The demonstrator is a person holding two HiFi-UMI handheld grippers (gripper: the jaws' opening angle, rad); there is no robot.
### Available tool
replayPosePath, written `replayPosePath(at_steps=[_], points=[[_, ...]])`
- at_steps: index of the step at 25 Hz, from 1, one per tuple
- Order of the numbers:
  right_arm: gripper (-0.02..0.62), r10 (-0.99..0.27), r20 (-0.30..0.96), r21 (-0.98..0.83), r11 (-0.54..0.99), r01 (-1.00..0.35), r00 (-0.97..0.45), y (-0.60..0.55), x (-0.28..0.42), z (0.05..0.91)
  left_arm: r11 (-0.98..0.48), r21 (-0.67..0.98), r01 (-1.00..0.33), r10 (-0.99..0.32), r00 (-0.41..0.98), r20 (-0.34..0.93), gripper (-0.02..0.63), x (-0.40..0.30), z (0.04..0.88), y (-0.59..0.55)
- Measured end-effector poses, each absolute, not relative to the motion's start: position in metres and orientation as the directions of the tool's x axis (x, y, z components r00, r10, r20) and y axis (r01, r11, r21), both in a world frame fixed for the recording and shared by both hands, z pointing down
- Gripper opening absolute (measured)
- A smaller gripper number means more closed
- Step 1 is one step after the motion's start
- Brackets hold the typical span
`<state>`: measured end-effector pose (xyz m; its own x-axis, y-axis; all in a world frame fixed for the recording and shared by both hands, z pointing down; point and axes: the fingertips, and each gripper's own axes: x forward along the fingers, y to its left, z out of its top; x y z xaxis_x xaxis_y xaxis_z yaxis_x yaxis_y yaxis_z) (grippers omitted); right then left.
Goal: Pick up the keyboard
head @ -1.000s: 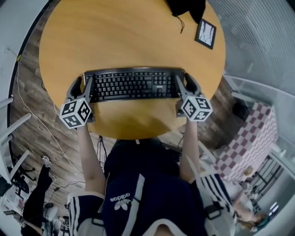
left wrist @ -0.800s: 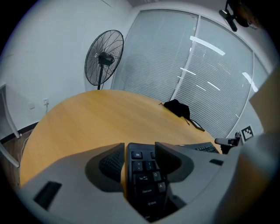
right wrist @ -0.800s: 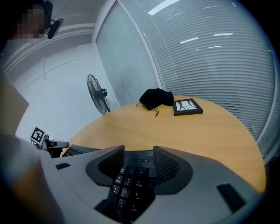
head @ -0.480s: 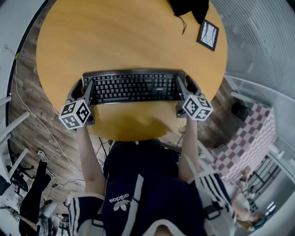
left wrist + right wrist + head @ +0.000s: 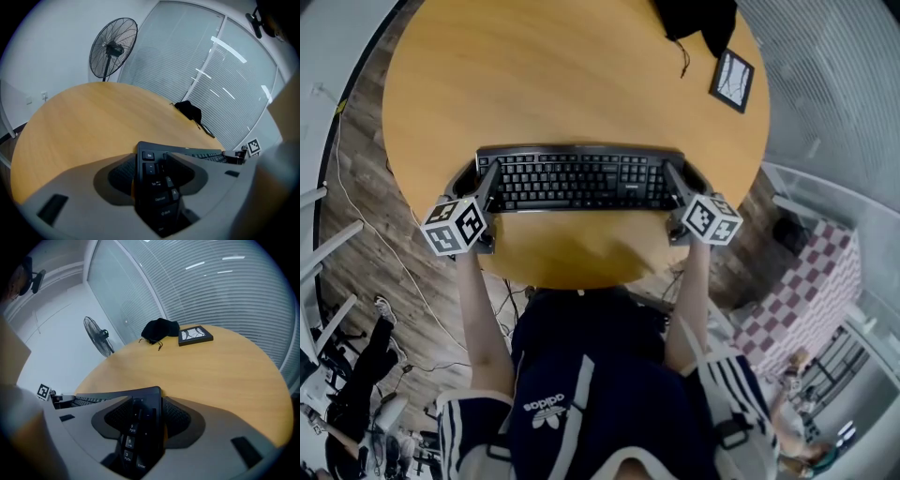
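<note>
A black keyboard lies crosswise on the near part of the round wooden table. My left gripper straddles its left end, with the Esc and Tab keys between the jaws. The pads sit close against that end, and I cannot see whether they press on it. My right gripper straddles the right end, with the number-pad keys between its jaws. Those jaws have just been opening and stand wide, not pressing on the keyboard.
At the table's far right lie a black cloth and a small dark picture frame. A standing fan is beyond the table. The table's near edge is just behind both grippers, with the person's legs below it.
Both grippers have sunk a little at the keyboard's two ends. The keyboard stays between them on the near part of the table.
</note>
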<state>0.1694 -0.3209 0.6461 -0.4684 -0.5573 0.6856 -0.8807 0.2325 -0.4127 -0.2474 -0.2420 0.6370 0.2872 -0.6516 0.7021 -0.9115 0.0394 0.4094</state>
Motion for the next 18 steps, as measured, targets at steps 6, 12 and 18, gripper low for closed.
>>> replayPosePath(at_steps=[6, 12, 18], points=[[0.195, -0.555, 0.689, -0.403, 0.241, -0.883, -0.466, -0.321, 0.165, 0.645, 0.056, 0.393, -0.918, -0.663, 0.26, 0.702, 0.204, -0.249, 0.637, -0.242], [0.195, -0.576, 0.681, -0.393, 0.233, -0.89, -0.452, -0.319, 0.167, 0.646, 0.067, 0.37, -0.927, -0.679, 0.23, 0.697, 0.204, -0.249, 0.635, -0.241], [0.195, -0.622, 0.633, -0.393, 0.255, -0.884, -0.46, -0.319, 0.164, 0.628, 0.014, 0.355, -0.935, -0.724, 0.235, 0.648, 0.204, -0.252, 0.616, -0.245]])
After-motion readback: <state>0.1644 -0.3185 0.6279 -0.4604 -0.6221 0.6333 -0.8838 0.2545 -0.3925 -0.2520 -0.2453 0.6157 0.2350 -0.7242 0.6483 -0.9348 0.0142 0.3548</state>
